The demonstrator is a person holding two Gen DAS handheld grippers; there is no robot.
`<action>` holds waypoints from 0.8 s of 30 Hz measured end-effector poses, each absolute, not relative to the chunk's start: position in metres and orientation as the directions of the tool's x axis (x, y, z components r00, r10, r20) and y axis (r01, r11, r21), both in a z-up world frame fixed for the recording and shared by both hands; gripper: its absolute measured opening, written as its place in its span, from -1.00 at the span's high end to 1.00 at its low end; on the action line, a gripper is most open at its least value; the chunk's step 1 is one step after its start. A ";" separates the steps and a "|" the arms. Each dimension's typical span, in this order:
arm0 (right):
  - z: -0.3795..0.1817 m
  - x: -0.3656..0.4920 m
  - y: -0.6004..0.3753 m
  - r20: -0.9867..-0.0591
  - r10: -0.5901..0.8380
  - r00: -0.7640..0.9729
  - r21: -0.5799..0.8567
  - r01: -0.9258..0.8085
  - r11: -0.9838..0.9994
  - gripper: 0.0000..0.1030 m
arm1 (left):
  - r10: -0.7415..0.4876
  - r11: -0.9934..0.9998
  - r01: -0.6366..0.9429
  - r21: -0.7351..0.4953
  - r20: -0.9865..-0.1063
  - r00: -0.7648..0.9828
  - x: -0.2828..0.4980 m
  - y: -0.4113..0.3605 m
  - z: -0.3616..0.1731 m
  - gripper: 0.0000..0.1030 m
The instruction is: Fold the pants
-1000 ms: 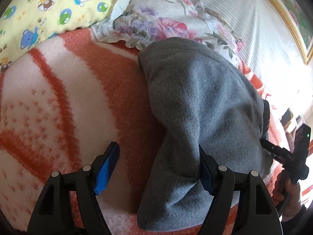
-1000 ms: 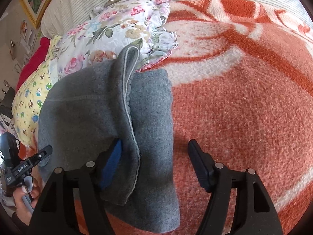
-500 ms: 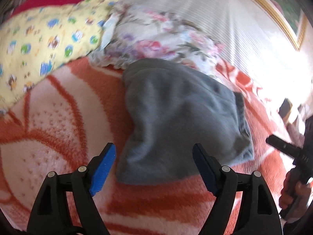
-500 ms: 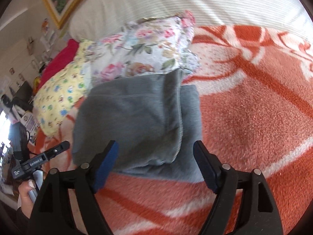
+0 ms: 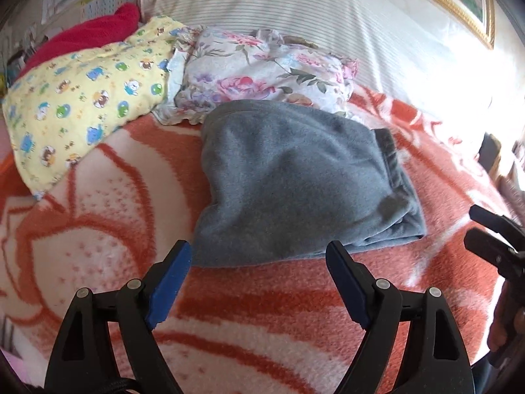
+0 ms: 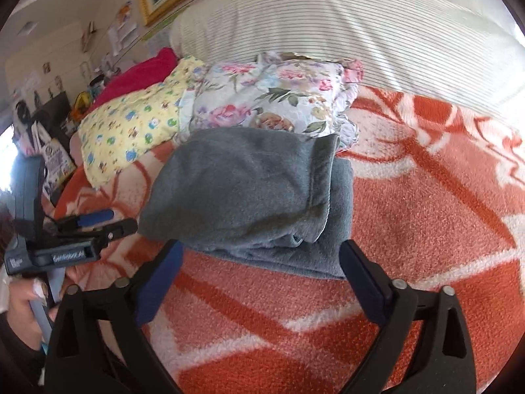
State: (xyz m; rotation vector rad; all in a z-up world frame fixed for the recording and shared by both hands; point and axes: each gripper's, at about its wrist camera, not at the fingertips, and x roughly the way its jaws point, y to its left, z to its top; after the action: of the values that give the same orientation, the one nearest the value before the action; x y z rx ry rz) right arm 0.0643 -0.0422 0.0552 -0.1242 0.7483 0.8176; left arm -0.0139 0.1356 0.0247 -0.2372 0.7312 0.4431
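Left gripper (image 5: 259, 256) and right gripper (image 6: 259, 256): jaws wide, just opened further, nothing between them; both angled downward.

Grey fleece pants (image 5: 295, 177), folded into a thick layered bundle, flat on the orange-and-white blanket (image 5: 262, 312).

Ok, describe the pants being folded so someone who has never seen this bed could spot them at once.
Start at the orange-and-white blanket covering the bed. At its far end, against the floral pillow, lies a folded bundle: the grey pants. It is the only plain, unpatterned grey item; the yellow cartoon-print pillow beside the floral one is patterned.
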 end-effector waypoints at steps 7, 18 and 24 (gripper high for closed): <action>0.044 0.048 -0.036 -0.672 0.592 0.444 0.110 -0.731 0.673 -0.91 | 0.357 0.875 -0.484 0.000 -0.676 0.645 -0.022 0.121 0.029 -0.68; 0.039 0.046 -0.036 -0.678 0.599 0.426 0.140 -0.725 0.674 -0.96 | 0.409 0.850 -0.525 0.040 -0.678 0.611 -0.027 0.115 0.031 -0.75; 0.038 0.044 -0.035 -0.680 0.600 0.421 0.142 -0.727 0.671 -0.99 | 0.434 0.844 -0.531 0.075 -0.677 0.594 -0.026 0.109 0.032 -0.76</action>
State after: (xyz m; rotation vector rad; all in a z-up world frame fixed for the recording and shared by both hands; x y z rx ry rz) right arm 0.0442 -0.0347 0.0380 -0.1847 0.7710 0.8373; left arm -0.0262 0.1090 0.0316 -0.1403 0.7475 0.5627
